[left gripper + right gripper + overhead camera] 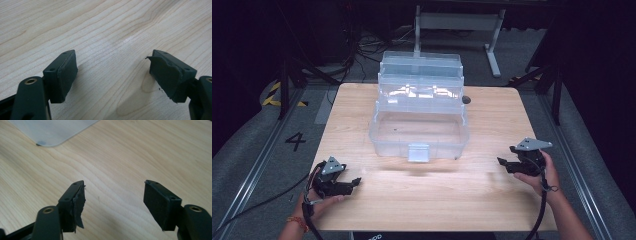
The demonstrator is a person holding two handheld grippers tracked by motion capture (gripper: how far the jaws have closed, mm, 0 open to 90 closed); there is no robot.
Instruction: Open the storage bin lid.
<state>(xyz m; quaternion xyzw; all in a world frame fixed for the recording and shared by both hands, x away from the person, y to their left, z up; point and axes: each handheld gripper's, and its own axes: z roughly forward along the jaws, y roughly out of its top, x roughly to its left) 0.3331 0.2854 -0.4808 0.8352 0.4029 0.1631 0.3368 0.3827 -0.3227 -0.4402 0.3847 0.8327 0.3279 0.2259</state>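
The clear plastic tiered box (pixel 418 120) sits mid-frame, its long axis across the pale wooden bench (pixel 492 195), seemingly about equally near the left tool (pixel 353 183) and right tool (pixel 503 163), both empty with jaws apart.

Two forearms enter from below, each hand holding a black two-jaw gripper. The left gripper (pixel 354 182) lies low, jaws parted and empty, pointing toward the right one. The right gripper (pixel 503 164) is held slightly higher, jaws parted and empty, pointing back toward the left.
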